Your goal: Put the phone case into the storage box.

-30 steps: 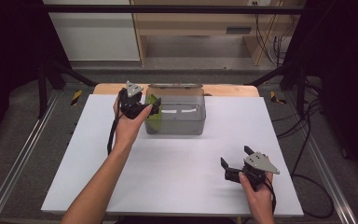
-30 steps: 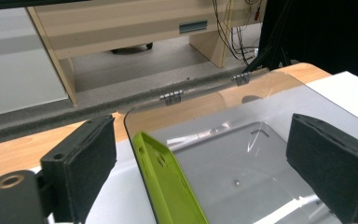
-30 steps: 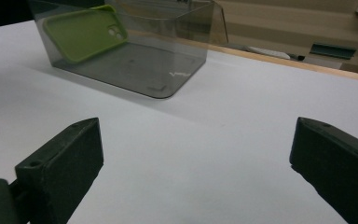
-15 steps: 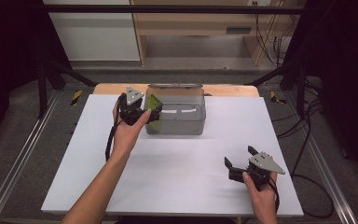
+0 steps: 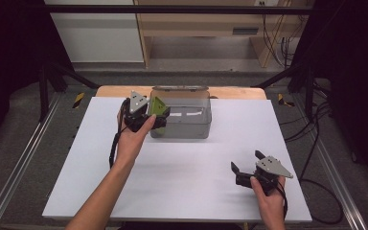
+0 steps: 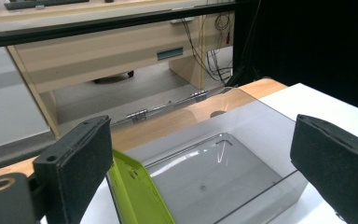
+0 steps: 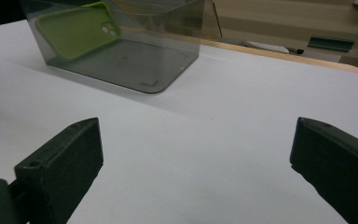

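Left gripper (image 5: 159, 116) sits at the left end of the clear box (image 5: 191, 125), jaws spread wide, nothing between them. In the left gripper view the green phone case (image 6: 140, 193) stands on edge just inside the box, leaning on its left wall, right beside my left jaw but not pinched. In the right gripper view it shows through the wall, tilted, camera cutout up (image 7: 77, 29). Box lid is open, hinged back toward the far table edge.

Right gripper (image 5: 245, 173) rests near the front right of the white table (image 5: 182, 191), well apart from the box, jaws released, holding nothing.

Judgement: the step in hand is the case going into the box, and it looks let go. The case is in but propped, not flat.

How to do this step well:
- Lift left gripper straight up and back w/o brushing the case's top edge; a nudge could tip it out over the wall.
- Keep the jaws wide until clear of the box rim.
- If the case should lie flat, push its top edge inward w/ one jaw tip, gently, so it slides down onto the floor of the box.
- Box is light plastic, prob. slides easily; right gripper could steady the far wall if needed.

Lid closure not yet done.
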The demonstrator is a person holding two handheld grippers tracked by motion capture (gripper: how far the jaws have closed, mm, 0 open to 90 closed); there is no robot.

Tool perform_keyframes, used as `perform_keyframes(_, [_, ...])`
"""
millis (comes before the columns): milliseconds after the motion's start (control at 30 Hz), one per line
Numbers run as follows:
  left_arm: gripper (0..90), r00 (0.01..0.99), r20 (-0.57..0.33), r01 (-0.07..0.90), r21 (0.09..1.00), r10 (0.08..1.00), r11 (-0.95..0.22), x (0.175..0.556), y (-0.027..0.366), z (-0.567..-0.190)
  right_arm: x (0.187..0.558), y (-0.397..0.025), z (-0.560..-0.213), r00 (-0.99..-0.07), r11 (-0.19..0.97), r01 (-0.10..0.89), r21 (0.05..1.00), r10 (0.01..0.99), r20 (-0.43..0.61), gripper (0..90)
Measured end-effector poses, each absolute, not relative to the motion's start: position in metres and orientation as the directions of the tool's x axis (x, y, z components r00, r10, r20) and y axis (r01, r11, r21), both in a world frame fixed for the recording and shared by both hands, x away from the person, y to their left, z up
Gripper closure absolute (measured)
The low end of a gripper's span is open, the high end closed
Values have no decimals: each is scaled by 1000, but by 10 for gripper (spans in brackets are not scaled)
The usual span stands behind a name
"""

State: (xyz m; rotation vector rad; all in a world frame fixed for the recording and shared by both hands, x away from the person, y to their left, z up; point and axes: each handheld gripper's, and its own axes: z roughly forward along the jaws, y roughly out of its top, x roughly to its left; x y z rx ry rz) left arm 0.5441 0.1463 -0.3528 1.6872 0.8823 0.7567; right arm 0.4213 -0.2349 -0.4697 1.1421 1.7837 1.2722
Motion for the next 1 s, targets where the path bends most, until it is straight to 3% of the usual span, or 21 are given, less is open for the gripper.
perform_keyframes(1000, [43, 508, 2, 104, 992, 861, -64, 511, 205, -359, 421, -237, -469, -417, 146, 275, 950, 909, -19, 27])
